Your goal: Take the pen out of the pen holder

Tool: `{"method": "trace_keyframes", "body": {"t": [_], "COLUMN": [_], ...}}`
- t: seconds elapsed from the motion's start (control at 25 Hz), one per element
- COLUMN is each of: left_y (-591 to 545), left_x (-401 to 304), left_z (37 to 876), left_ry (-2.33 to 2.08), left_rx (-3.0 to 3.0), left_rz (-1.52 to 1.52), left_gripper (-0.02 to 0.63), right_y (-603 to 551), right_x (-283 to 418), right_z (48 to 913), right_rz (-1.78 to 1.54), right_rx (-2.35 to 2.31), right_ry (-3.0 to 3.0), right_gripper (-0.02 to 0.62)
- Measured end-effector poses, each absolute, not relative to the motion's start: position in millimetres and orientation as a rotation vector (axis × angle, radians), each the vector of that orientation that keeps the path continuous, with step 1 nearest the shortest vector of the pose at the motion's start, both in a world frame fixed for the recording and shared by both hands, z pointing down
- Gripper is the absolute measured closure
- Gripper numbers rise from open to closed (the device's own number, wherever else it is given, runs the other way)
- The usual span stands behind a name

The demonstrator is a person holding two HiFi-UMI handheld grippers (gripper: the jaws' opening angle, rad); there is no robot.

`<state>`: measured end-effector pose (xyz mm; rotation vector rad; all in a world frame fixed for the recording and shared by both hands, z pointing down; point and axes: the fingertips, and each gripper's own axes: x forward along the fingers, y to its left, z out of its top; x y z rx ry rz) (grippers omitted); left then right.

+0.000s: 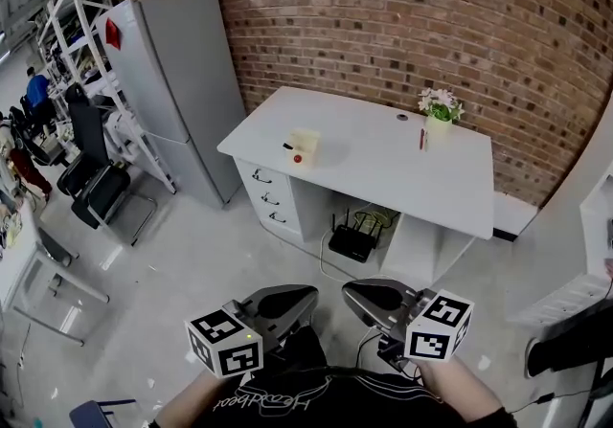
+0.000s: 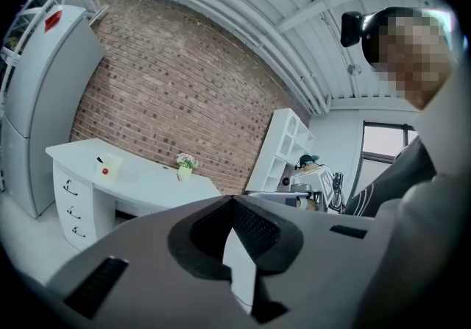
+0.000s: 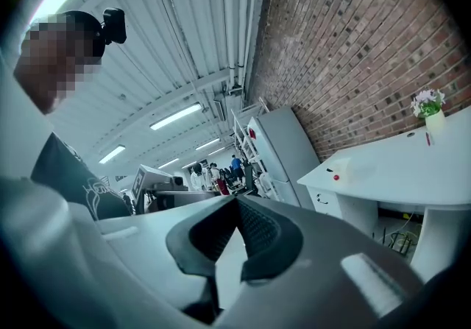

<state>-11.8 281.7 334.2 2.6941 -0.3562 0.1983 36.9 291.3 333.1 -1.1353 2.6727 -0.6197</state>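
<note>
Holds left gripper [image 1: 305,296] and right gripper [image 1: 356,292] low by the torso, jaws of each closed tip to tip, empty; stands well apart from desk [image 1: 383,166] bearing pen holder [image 1: 305,145].

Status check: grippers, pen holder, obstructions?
Both shut, empty: left gripper, right gripper, near body. Untouched pen holder on white desk, well ahead. No obstruction seen.

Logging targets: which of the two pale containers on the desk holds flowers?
The vase near the desk's right back corner; the boxy container nearer the drawers holds none.
</note>
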Motion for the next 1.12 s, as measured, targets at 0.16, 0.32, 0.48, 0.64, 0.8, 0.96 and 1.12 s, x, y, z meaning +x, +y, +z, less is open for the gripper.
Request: {"method": "trace_keyframes", "body": {"t": [0.16, 0.32, 0.48, 0.64, 0.8, 0.96, 1.12], "left_y": [261, 233, 198, 161, 118, 73, 26], "left_x": [-9, -7, -2, 5, 10, 14, 15], "left_z": [340, 348, 355, 361, 367, 377, 385], "left_ry": [-0.35, -0.345, -0.326, -0.289, -0.268, -0.248, -0.222], "left_rx": [2.686, 2.663, 2.645, 2.628, 2.604, 2.569, 2.558], "left_rz": [0.193, 0.19, 0.197, 0.221, 0.246, 0.278, 0.301], "left_gripper": [0.604, 0.604, 0.604, 0.604, 0.604, 0.604, 0.604], "right_y": [272, 247, 213, 176, 135, 93, 49], "right_x": [39, 42, 48, 52, 58, 64, 66], "right_z": [339, 348, 355, 361, 367, 377, 387], "right_rz": [-0.622, -0.645, -0.664, -0.695, -0.735, -0.796, -0.853], "right_rx": [-1.154, -1.18, -1.206, -1.239, -1.277, -1.315, -1.335], "right_ry": [2.682, 2.683, 2.676, 2.651, 2.622, 2.589, 2.565], "right_gripper": [0.592, 0.592, 0.592, 0.592, 0.592, 0.592, 0.592]}}
